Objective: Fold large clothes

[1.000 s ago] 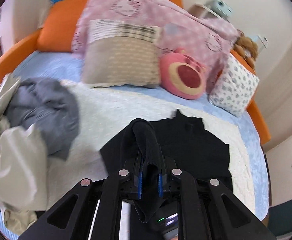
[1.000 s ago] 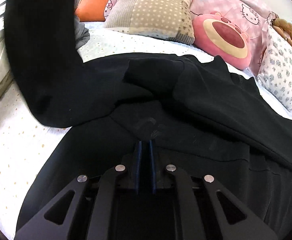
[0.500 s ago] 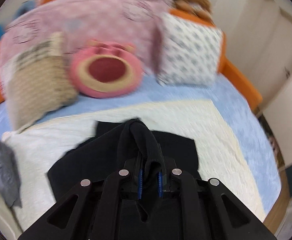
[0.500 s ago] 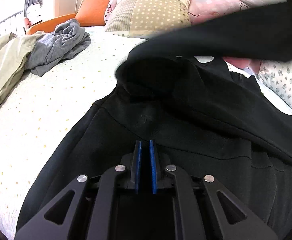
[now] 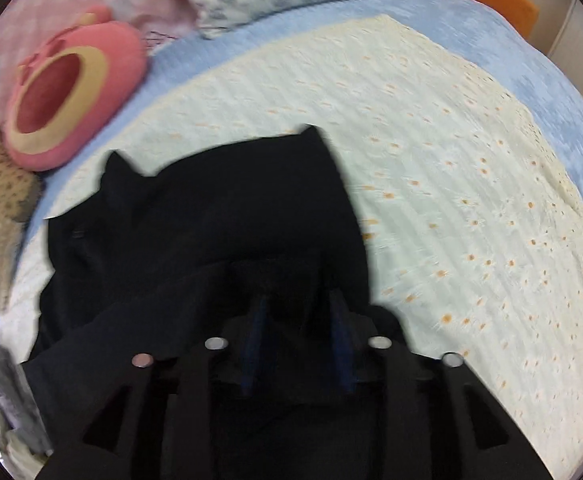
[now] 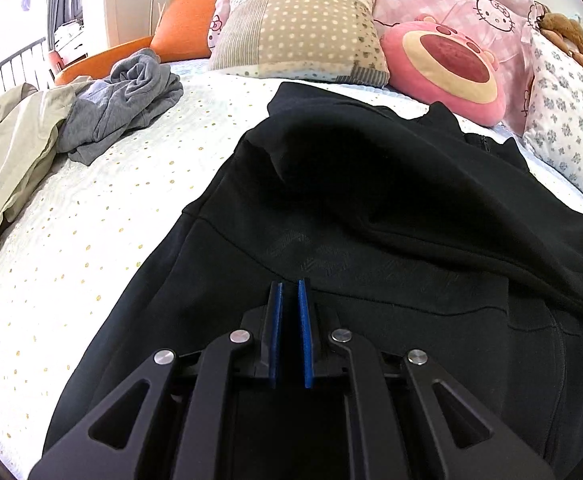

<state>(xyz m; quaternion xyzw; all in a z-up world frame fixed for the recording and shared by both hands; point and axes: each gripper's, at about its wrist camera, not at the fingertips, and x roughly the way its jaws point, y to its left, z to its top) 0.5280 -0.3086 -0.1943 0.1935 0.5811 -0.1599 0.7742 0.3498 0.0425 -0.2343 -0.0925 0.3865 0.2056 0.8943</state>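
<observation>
Black garment (image 6: 371,200) spread on bed, left claw (image 5: 297,300) released, right claw (image 6: 289,292) clenched (empty), grey clothing (image 6: 131,100) nearby.

Black garment (image 6: 371,208), sleeve folded across

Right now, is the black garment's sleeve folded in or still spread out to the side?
Folded in. In the right wrist view the sleeve lies diagonally across the black garment, over its chest.

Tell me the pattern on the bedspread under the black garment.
The bedspread is cream-white with small scattered orange-gold dots, clearest in the right wrist view.
</observation>
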